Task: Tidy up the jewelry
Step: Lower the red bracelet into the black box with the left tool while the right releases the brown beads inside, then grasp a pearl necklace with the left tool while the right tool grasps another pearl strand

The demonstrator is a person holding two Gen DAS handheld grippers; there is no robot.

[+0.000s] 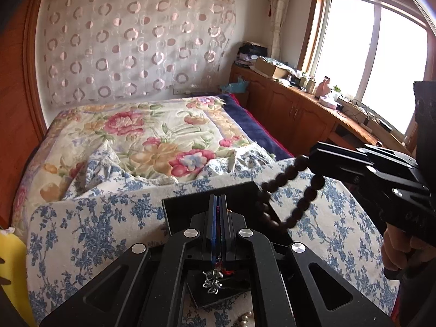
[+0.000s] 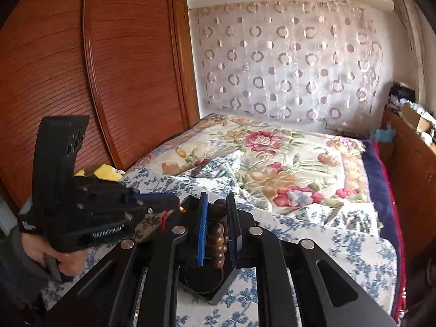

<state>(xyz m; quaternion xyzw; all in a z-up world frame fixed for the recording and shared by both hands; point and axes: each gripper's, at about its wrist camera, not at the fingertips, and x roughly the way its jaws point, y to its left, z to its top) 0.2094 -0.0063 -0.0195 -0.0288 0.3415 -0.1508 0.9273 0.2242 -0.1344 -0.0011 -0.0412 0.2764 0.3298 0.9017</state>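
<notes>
My left gripper [image 1: 218,197] is shut on a thin red cord [image 1: 218,248] whose silver charm [image 1: 212,283] dangles behind the fingers. It hovers over a black jewelry tray [image 1: 185,209] lying on the blue-flowered sheet. My right gripper [image 1: 312,158] comes in from the right, shut on a string of dark wooden beads [image 1: 295,199] that loops down beside the tray. In the right wrist view the beads [image 2: 218,226] sit pinched between the blue pads [image 2: 203,226] of the right gripper [image 2: 217,199]. The left gripper [image 2: 174,199] is close on its left, trailing the cord [image 2: 164,219] over the tray [image 2: 226,283].
White pearls [image 1: 246,317] lie on the sheet at the near edge. A floral quilt [image 1: 152,136] covers the bed beyond. A yellow object [image 1: 11,267] is at the left and a wooden wardrobe [image 2: 122,81] behind it. A cluttered wooden cabinet [image 1: 299,103] runs under the window.
</notes>
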